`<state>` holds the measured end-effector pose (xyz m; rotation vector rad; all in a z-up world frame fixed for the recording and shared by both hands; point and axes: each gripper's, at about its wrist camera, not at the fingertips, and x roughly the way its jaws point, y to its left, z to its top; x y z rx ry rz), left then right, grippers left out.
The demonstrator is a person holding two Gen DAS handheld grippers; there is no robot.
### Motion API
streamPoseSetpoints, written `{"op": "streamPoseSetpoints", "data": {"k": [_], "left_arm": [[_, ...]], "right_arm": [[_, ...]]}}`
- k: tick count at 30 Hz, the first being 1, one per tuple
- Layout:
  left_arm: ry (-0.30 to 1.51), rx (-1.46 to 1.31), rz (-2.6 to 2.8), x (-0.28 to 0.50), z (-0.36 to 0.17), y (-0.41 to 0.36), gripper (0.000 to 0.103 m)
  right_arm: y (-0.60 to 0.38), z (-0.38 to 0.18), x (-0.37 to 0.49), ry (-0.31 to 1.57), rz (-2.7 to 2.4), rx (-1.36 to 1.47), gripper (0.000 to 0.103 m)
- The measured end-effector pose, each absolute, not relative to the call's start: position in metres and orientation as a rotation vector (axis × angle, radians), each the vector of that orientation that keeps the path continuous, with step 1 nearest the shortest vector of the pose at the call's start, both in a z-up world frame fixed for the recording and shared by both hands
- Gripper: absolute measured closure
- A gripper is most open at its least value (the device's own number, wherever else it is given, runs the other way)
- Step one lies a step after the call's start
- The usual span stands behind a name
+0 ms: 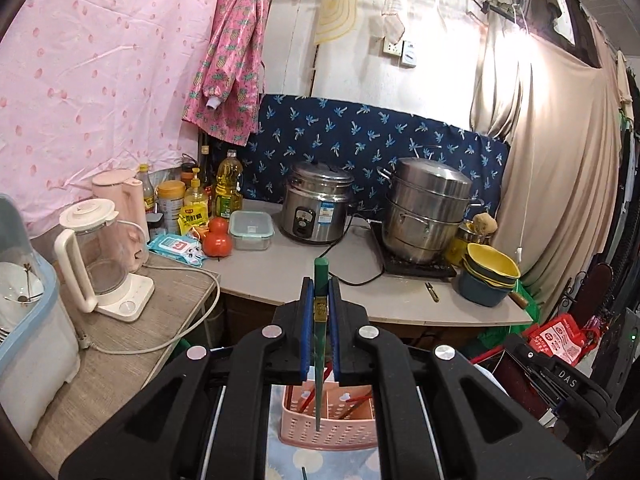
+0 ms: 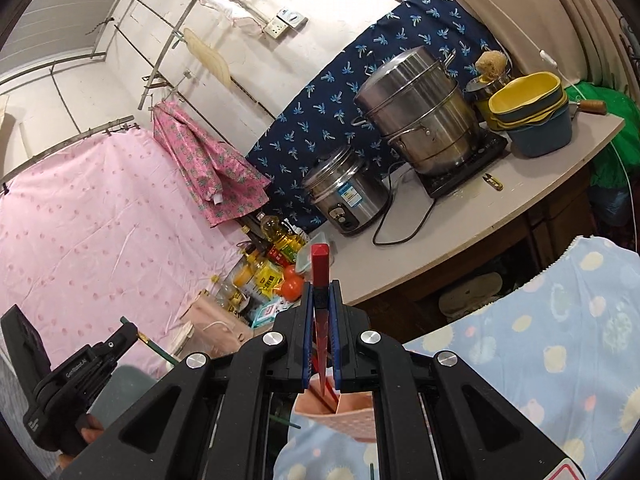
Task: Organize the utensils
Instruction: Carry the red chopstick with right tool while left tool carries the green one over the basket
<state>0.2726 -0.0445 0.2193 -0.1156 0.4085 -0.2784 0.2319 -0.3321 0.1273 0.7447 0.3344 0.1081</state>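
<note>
Black linkage arms of the left gripper fill the lower part of the left wrist view; its blue pads are clenched on a green chopstick, held upright with the square end poking above the tips. Directly under it a pink slotted basket is seen on a blue patterned cloth, with red chopsticks already lying inside. Right gripper is likewise clamped, on a red chopstick whose thin end is seen against the basket's opening; whether it is inside cannot be told. Left gripper is also caught in the right wrist view at lower left, green stick across it. Beyond, a counter is loaded with a rice cooker, steamer pot and stacked bowls.
</note>
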Motion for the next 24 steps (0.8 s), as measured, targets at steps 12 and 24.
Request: {"op": "streamPoseSetpoints", "data": {"k": [12, 24], "left_arm": [[0.372, -0.119, -0.262, 0.305, 0.221, -0.046, 0.096], [0.385, -0.109, -0.254, 0.306, 0.216, -0.051, 0.096]], "right_arm": [[-0.319, 0.065, 0.271, 0.478, 0.088, 0.691, 0.096], [-0.317, 0.048, 0.275, 0.510, 0.092, 0.687, 0.096]]}}
